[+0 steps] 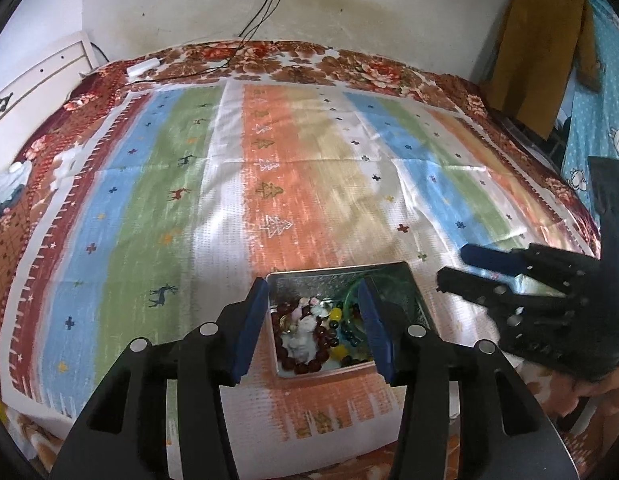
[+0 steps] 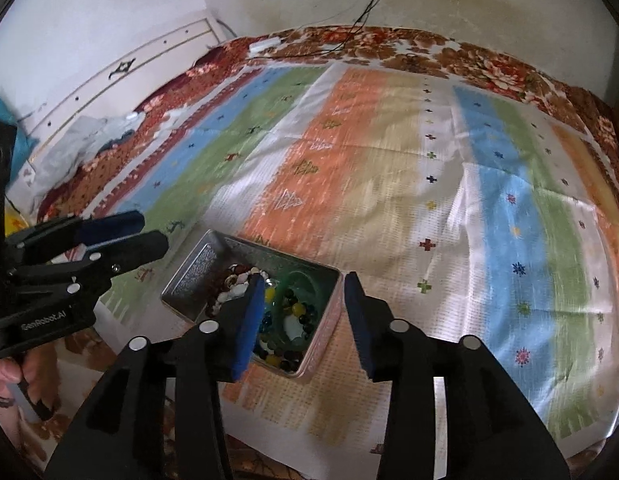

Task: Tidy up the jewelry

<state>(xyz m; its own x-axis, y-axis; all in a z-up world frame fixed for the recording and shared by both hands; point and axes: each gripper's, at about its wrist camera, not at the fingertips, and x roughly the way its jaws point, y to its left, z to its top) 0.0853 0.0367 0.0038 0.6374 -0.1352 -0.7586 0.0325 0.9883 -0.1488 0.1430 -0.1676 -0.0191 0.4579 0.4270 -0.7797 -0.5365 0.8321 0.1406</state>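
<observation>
Metal tin point(image 1: 409, 292), rectangular, lid off, resting on a striped cloth point(image 1: 293, 184) spread over a floral bedspread point(image 1: 381, 66) on a bed. Contents: a dark red bead bracelet point(image 1: 309, 366) around a white piece, loose glass beads point(image 1: 341, 344) in yellow, blue and dark tones, and a green bangle point(image 1: 351, 294) leaning at the tin's right side. Left tool point(image 1: 313, 328): jaws apart, nothing between the pads, poised above the tin with the blue pads framing its contents. Right tool point(image 2: 305, 320): jaws likewise apart and empty, one pad over the tin's interior, the other outside its right wall. Background: white wall with a socket and black cables point(image 1: 265, 4) trailing onto the bed; mustard garment point(image 1: 537, 48) hanging at right.
</observation>
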